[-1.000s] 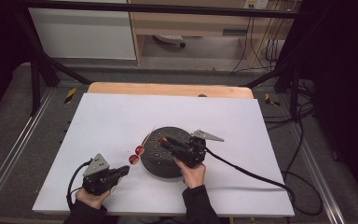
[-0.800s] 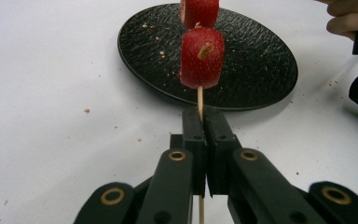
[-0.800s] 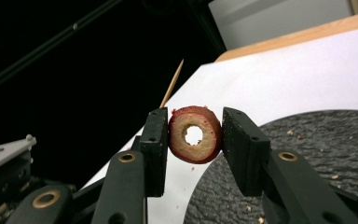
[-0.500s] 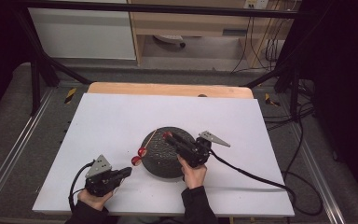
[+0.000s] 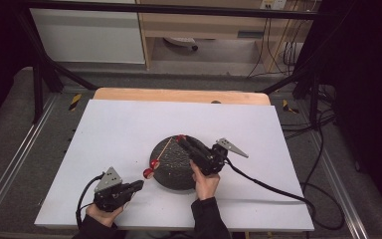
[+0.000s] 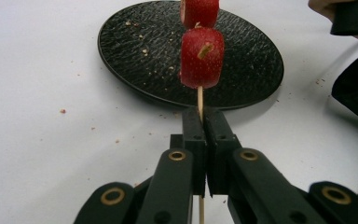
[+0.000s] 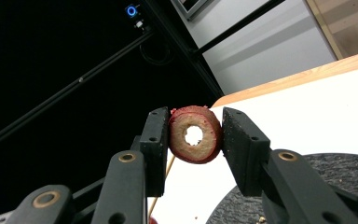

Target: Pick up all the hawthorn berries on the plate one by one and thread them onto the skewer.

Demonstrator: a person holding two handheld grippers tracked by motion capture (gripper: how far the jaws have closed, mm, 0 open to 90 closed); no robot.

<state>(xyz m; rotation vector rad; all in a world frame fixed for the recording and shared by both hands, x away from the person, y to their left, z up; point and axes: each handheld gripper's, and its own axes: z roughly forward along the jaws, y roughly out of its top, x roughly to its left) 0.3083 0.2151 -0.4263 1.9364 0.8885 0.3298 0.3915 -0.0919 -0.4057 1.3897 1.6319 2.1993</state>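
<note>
My left gripper (image 5: pixel 137 185) (image 6: pixel 204 119) is shut on the lower end of a thin wooden skewer (image 5: pixel 163 152) (image 6: pixel 199 99). Two red fruit pieces (image 5: pixel 151 168) (image 6: pixel 202 57) are threaded on it, over the near-left rim of a black textured plate (image 5: pixel 176 172) (image 6: pixel 135 51). The skewer slants up and away across the plate. My right gripper (image 5: pixel 182 141) (image 7: pixel 193 128) is shut on a red ring-shaped slice (image 5: pixel 180 138) (image 7: pixel 209 142) with a hole through its middle, held at the skewer's far tip. The skewer's shaft (image 7: pixel 161 184) passes just under the slice.
The plate sits mid-table on a white board (image 5: pixel 119 129) over a wooden tabletop (image 5: pixel 179 94). Crumbs lie on the plate and the board. Black frame bars and cables (image 5: pixel 278 189) surround the table. The right hand (image 6: pixel 349 18) is at the plate's far side.
My right gripper has lifted its slice from low over the plate's left side to the skewer's far tip. The left gripper with the skewer shifted slightly right.
</note>
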